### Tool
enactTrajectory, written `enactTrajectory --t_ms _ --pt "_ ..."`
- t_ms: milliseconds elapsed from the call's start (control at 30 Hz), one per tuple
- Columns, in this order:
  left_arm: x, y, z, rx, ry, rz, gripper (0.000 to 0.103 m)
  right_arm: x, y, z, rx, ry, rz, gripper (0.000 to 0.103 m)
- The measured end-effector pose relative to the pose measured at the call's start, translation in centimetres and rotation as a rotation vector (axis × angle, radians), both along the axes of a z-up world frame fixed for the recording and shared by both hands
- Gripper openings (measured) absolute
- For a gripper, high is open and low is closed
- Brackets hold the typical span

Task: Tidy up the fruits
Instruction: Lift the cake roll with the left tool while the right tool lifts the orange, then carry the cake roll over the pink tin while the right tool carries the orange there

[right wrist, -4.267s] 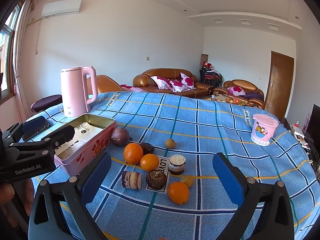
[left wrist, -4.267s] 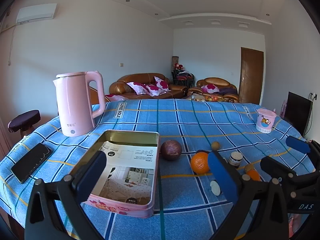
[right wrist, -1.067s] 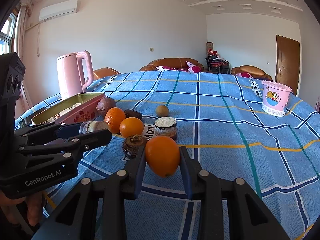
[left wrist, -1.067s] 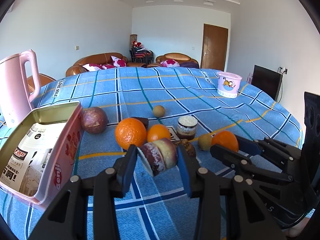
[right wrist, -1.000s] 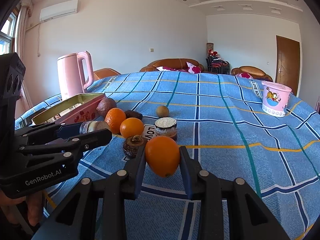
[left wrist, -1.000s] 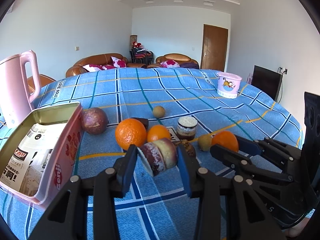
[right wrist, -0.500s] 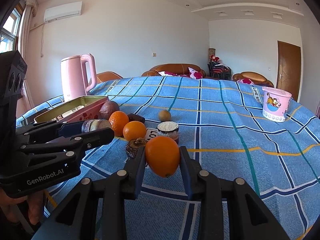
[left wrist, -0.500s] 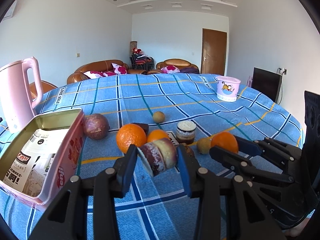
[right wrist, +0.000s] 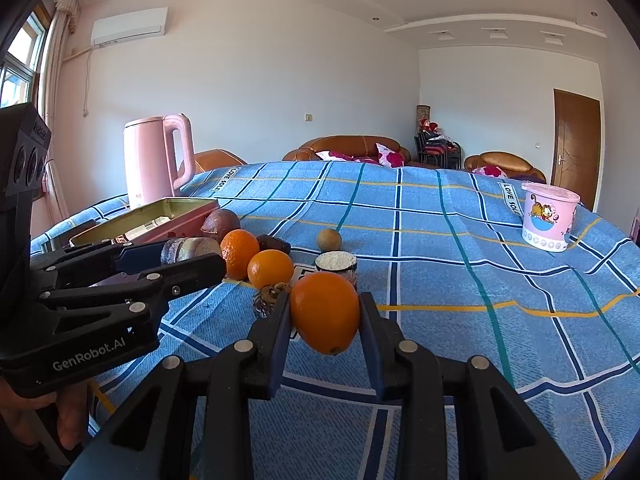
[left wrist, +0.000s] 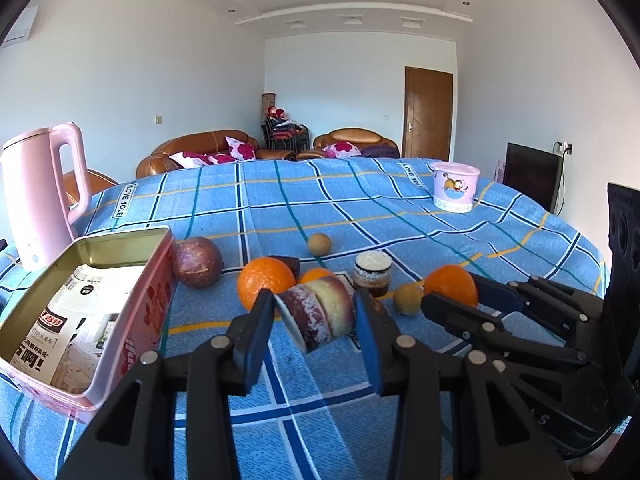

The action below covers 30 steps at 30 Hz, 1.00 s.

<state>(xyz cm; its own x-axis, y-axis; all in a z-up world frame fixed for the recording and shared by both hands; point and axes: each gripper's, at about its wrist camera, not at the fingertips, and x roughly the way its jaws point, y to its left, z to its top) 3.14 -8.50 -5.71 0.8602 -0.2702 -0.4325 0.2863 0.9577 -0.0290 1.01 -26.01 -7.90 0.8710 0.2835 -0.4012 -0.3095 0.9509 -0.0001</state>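
Around me, white walls, brown leather sofas (left wrist: 200, 148) far back, a wooden door (left wrist: 428, 114) right, a window (right wrist: 20, 68) and air conditioner (right wrist: 128, 26) left.

"GenRobot.AI" stands on the left gripper (right wrist: 182, 258) body; "LOVE SOLE" on tablecloth (right wrist: 440, 248) patches, at twelve o'clock beyond the fruit

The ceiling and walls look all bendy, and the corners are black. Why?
Both wrist views use a fisheye lens: the left wrist view curves the blue checked tablecloth and darkens the corners; the right wrist view bows the wall by the tall pink plastic kettle. Daylight keeps both sharp.
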Motion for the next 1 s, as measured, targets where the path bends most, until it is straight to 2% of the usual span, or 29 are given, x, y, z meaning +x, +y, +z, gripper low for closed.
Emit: enactTrajectory --t_ms 433,1000 --pt "-0.6 0.9 1.1 0.006 -0.037 0.034 0.042 -0.2 0.4 0.8 -0.009 -0.016 -0.001 0.035" --pt "-0.2 4.3 2.0 -0.022 -0.023 0.114 0.042 0.3 3.2 3.6 -0.035 -0.051 0.071 0.035"
